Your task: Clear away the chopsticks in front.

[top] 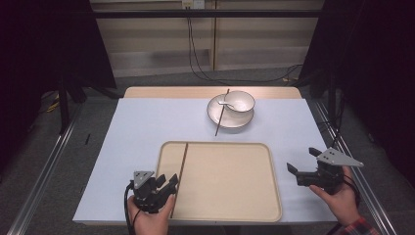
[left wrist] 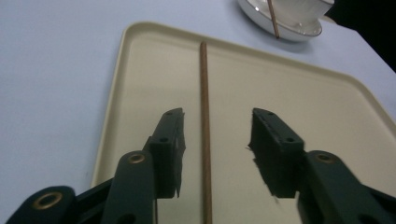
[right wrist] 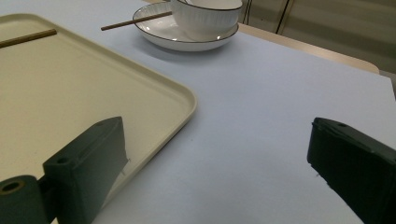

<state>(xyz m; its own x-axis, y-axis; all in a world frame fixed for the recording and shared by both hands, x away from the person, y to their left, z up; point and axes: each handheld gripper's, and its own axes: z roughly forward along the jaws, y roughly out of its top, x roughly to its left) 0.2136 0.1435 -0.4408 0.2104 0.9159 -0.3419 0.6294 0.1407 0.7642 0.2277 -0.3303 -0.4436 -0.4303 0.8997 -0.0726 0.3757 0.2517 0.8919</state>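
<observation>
The counter point(top: 137, 127) carries a cream tray point(top: 230, 205) near the person; a plate point(top: 230, 120) with bowl point(top: 240, 101) sits beyond; one chopstick point(left wrist: 204, 130) lies along the tray's left side, apparently just set down, between the left claw's point(left wrist: 217, 149) parted, non-touching jaws; the right claw point(top: 299, 161) waits wide and empty.

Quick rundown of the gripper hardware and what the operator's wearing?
Both the left gripper and the right gripper are black, with two blocky jaws and a grey three-cornered plate on top. The left gripper view shows brass-coloured pivot rings. A black cable trails from the left one. A red plaid cuff shows at the right wrist.
</observation>
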